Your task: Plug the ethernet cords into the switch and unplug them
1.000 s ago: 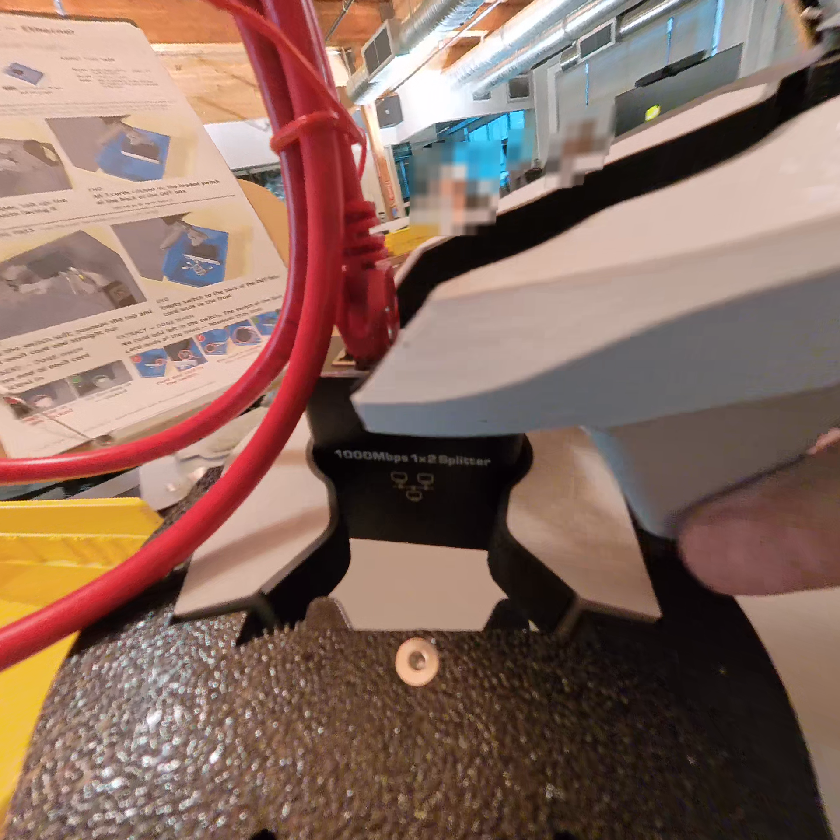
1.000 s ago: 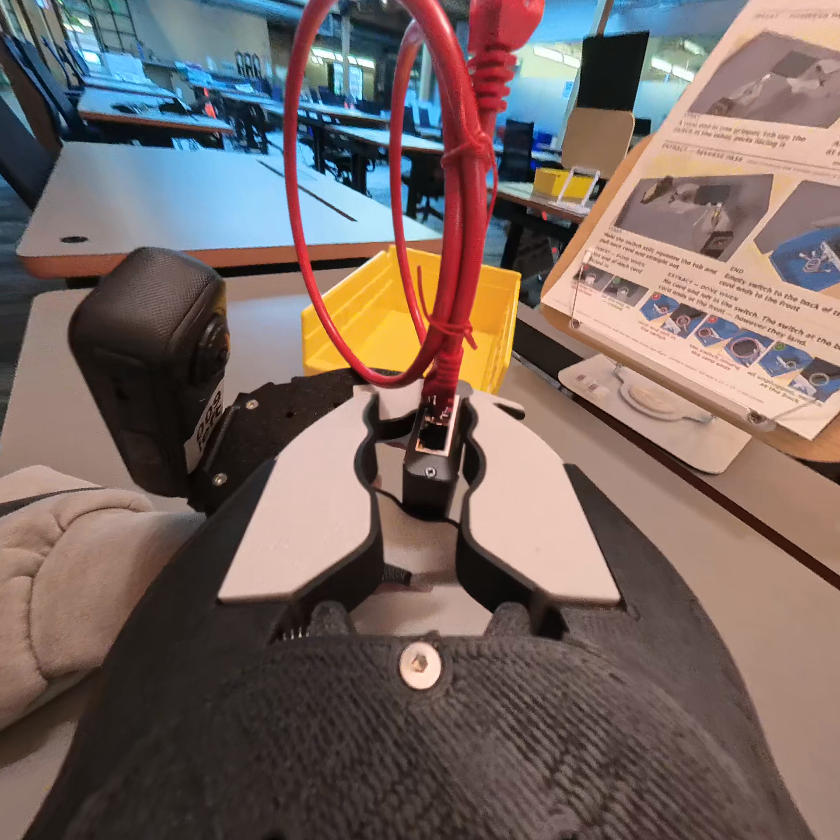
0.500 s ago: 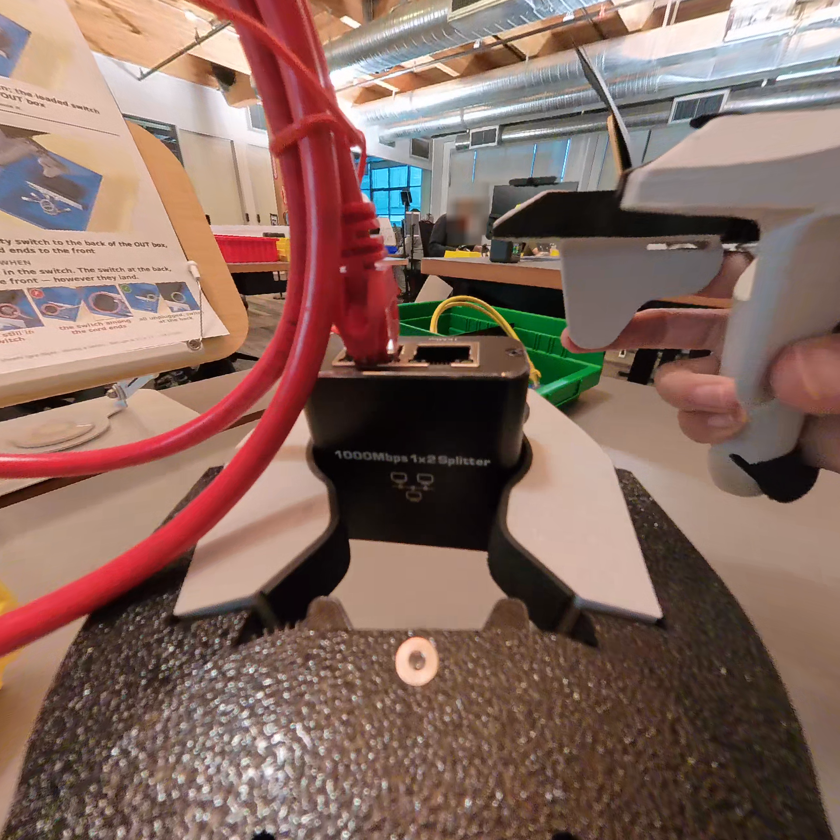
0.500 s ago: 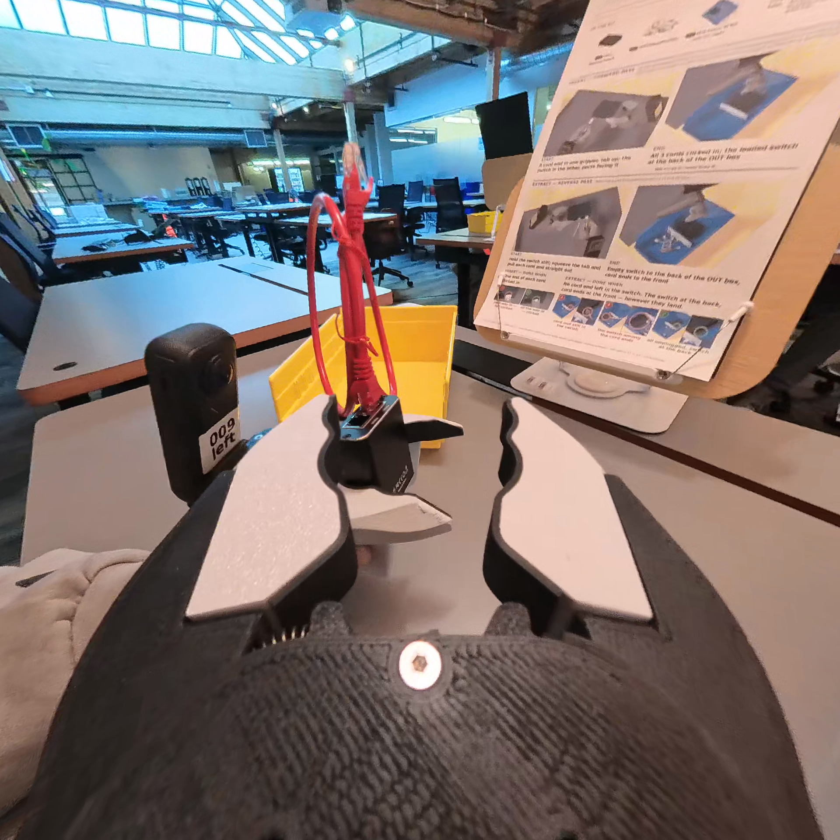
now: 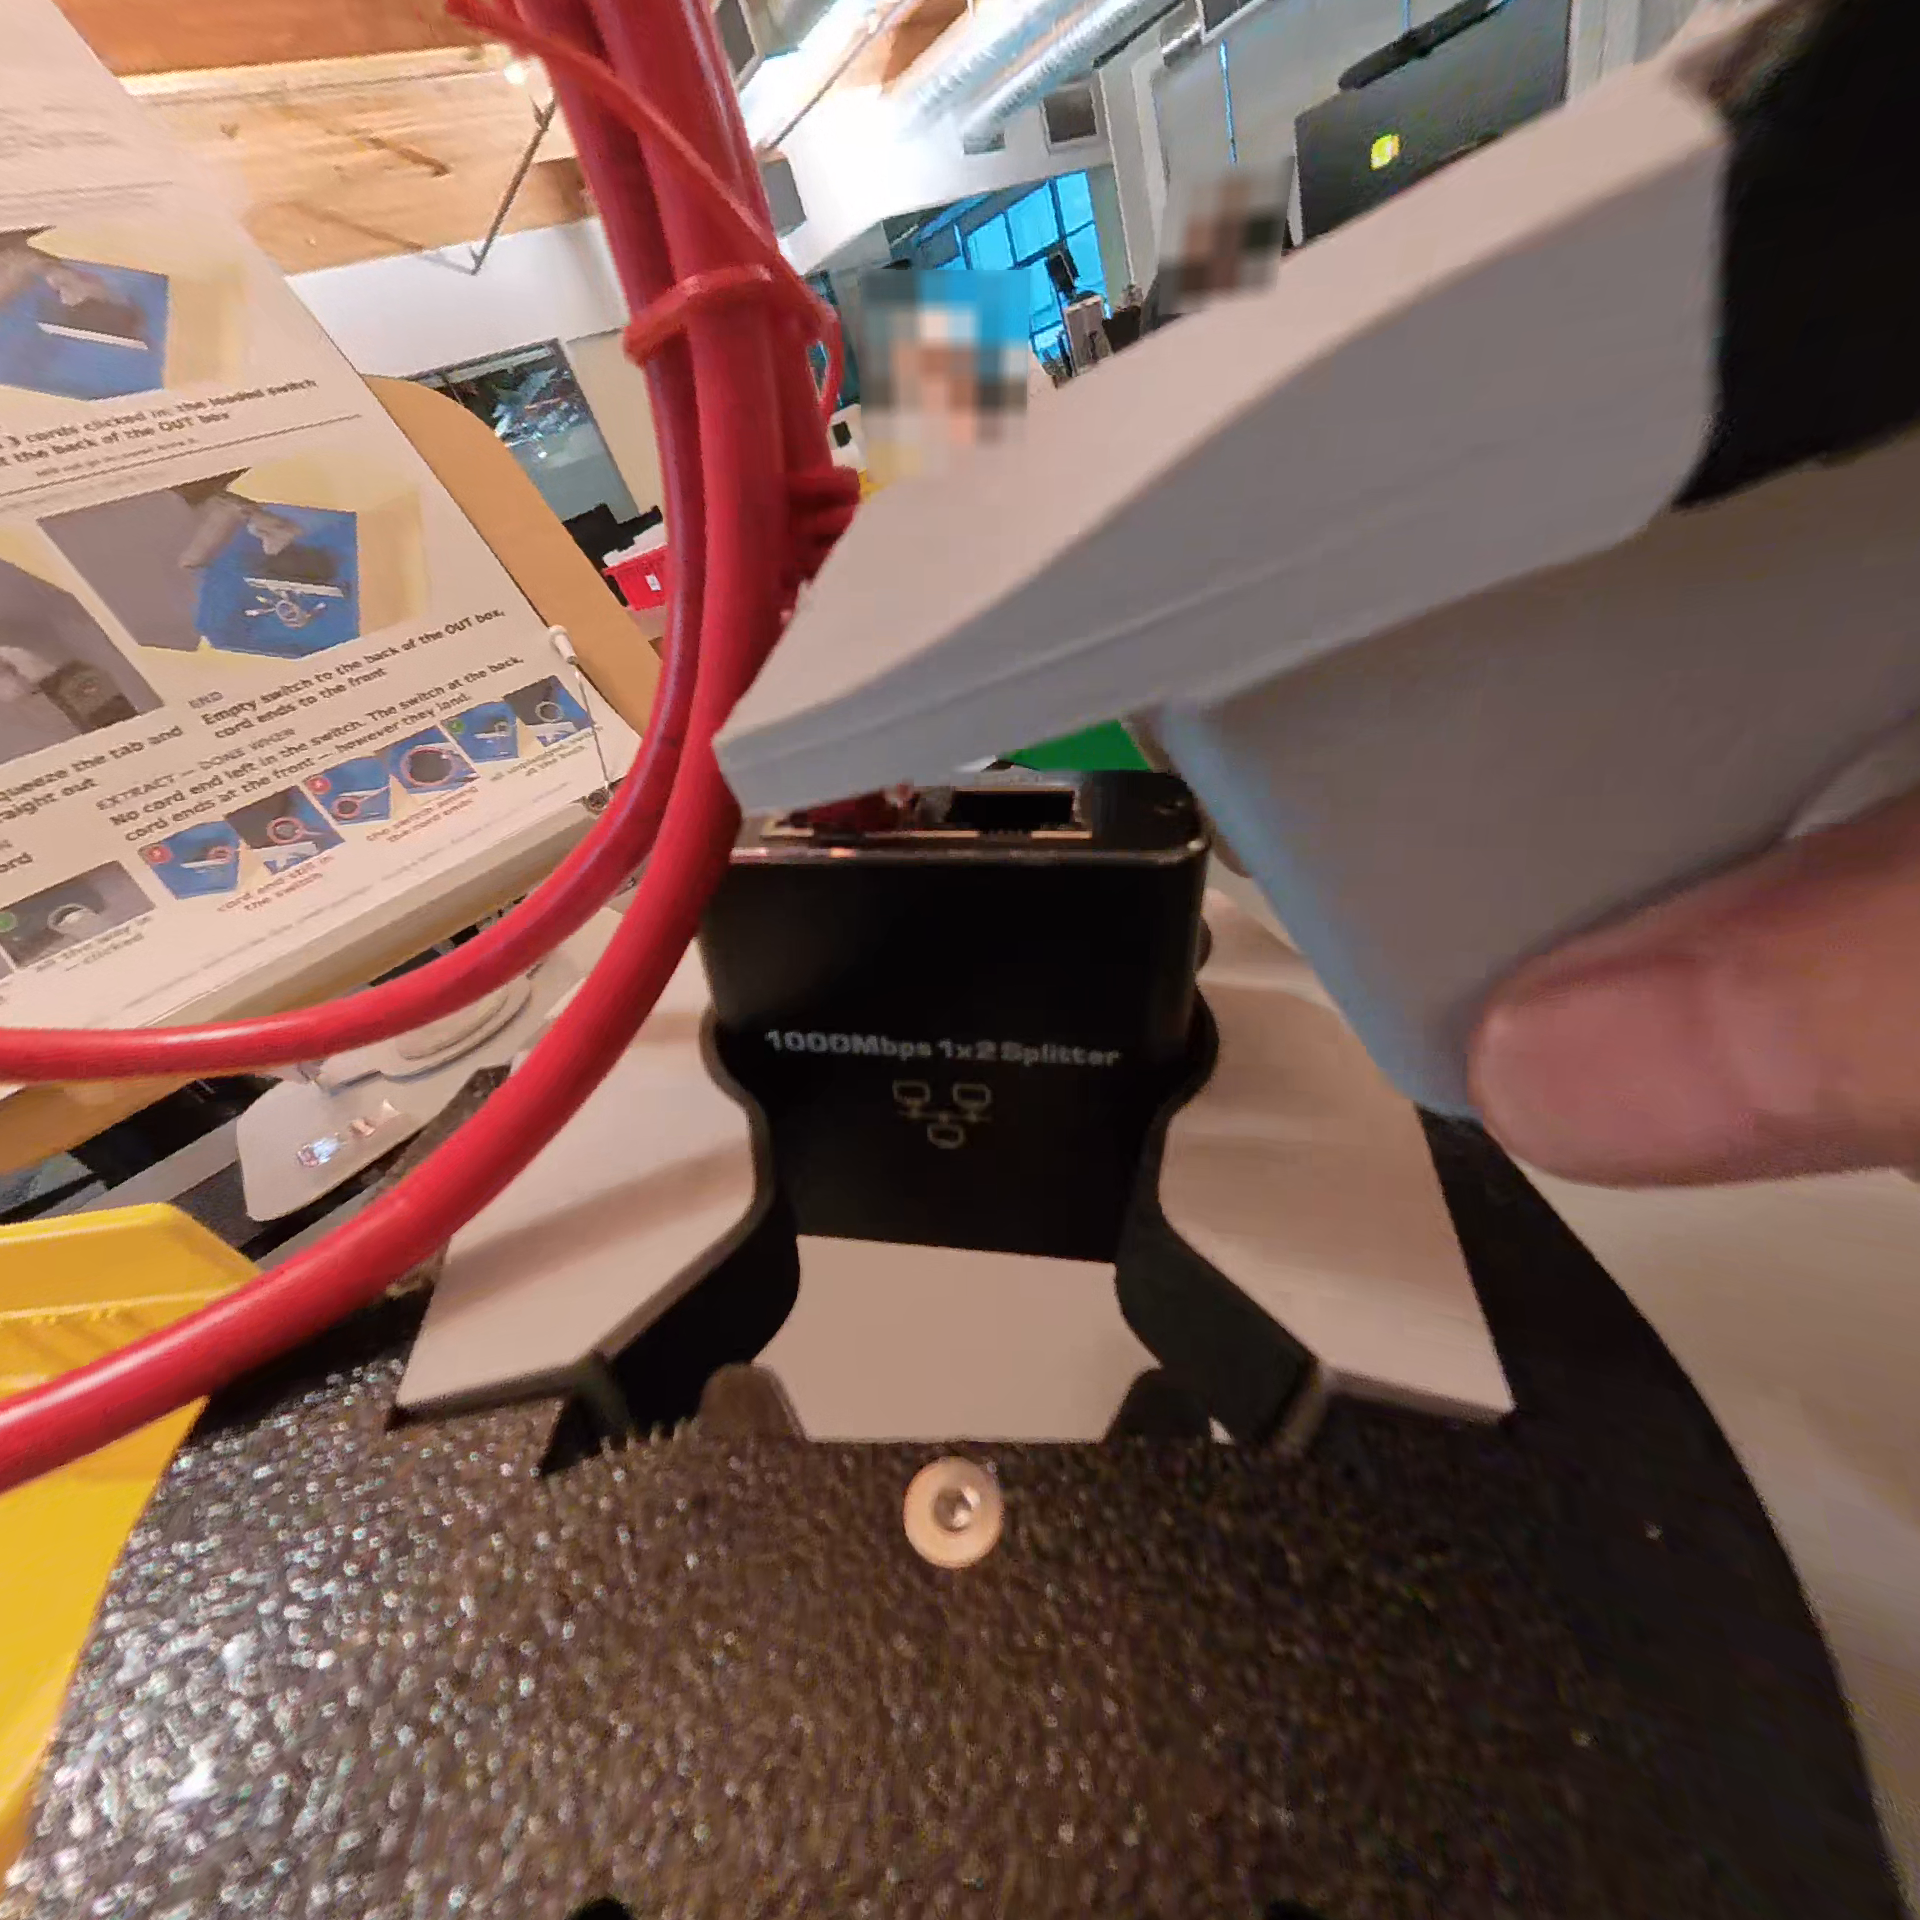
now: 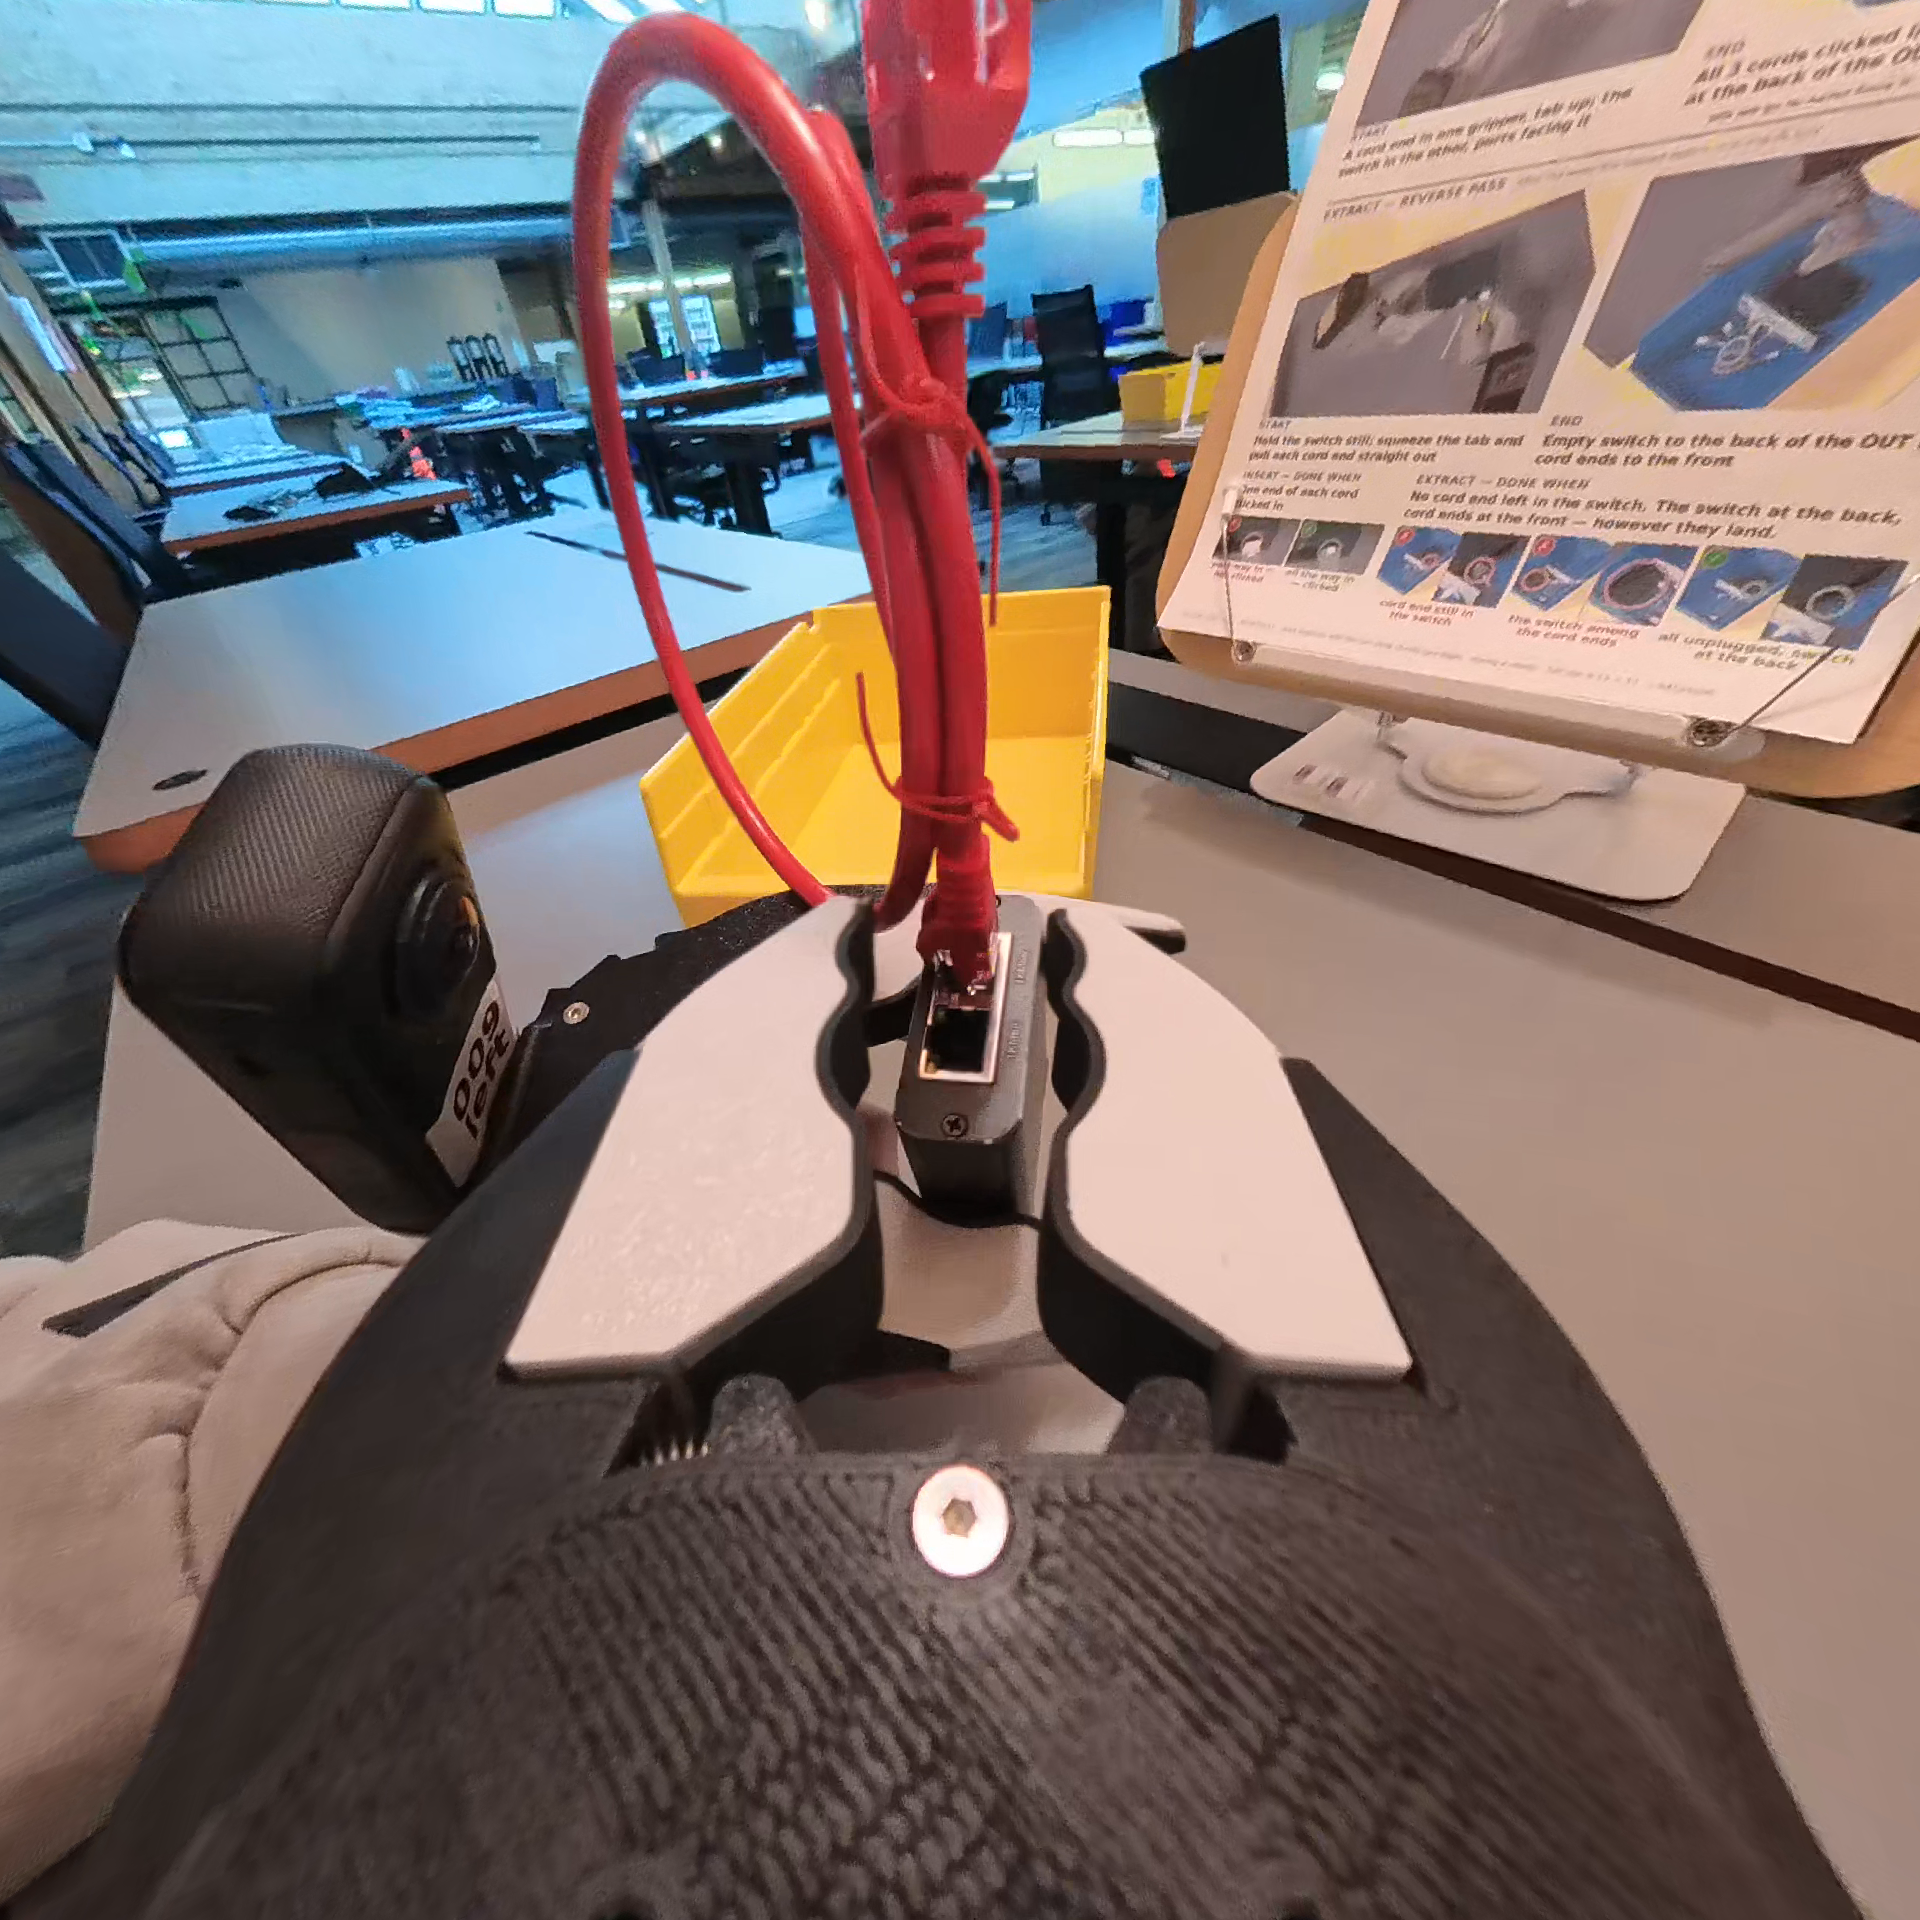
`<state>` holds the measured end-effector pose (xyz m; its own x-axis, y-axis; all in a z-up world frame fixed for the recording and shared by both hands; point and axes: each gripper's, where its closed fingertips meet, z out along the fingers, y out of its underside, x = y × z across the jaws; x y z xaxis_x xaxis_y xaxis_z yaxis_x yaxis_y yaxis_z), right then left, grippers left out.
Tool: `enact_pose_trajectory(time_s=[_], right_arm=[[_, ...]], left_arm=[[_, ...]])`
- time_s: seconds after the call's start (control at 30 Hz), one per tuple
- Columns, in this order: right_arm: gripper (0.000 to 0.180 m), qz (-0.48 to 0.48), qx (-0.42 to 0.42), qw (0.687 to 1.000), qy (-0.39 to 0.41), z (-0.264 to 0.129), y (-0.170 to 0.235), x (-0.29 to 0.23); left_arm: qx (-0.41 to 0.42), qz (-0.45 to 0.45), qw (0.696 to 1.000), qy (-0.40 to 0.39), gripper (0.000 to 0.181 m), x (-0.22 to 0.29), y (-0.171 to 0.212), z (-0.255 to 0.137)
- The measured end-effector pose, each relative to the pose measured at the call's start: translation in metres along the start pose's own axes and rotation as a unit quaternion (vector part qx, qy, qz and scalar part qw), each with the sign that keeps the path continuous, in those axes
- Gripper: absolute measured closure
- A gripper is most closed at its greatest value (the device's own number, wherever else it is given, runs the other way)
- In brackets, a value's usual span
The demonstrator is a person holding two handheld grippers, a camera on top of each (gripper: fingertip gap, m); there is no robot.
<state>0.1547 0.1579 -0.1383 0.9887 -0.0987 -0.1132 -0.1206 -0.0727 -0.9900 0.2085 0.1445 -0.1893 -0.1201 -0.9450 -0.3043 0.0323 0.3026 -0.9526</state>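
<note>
My left gripper (image 5: 956, 1039) is shut on the black switch (image 5: 951, 966) and holds it upright with the ports facing up. A looped red ethernet cord (image 5: 665, 582) has one plug in the left port; the port beside it is empty. In the right wrist view my right gripper (image 6: 961, 925) is closed in around that plug (image 6: 961, 940) just above the switch (image 6: 971, 1101). One of its grey fingers (image 5: 1195, 540) hides the plug in the left wrist view. The cord's free plug (image 6: 940, 73) hangs high above.
A yellow bin (image 6: 894, 748) stands just beyond the switch on the grey table (image 6: 1455, 1091). An instruction sheet on a wooden stand (image 6: 1558, 364) is at the right. The left gripper's black camera (image 6: 301, 966) and a pale sleeve (image 6: 104, 1403) are at the left. There is about 7 centimeters between the tips of the two grippers.
Half a second ago my right gripper was wide open and off to the side. It has come back over the switch and closed in around the plugged-in red plug.
</note>
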Motion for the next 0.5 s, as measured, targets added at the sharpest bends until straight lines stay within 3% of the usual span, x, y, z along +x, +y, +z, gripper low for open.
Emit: enact_pose_trajectory(time_s=[0.1,0.5], right_arm=[[0.161,-0.022,-0.002,1.000,0.006,-0.0018,0.0002,-0.0009],[0.165,-0.063,-0.011,0.998,0.015,-0.0082,0.0004,-0.0025]], left_arm=[[-0.002,0.004,1.000,0.001,0.104,0.0011,0.0004,0.0004],[0.011,0.033,0.999,-0.010,0.102,0.0038,-0.0079,-0.0003]])
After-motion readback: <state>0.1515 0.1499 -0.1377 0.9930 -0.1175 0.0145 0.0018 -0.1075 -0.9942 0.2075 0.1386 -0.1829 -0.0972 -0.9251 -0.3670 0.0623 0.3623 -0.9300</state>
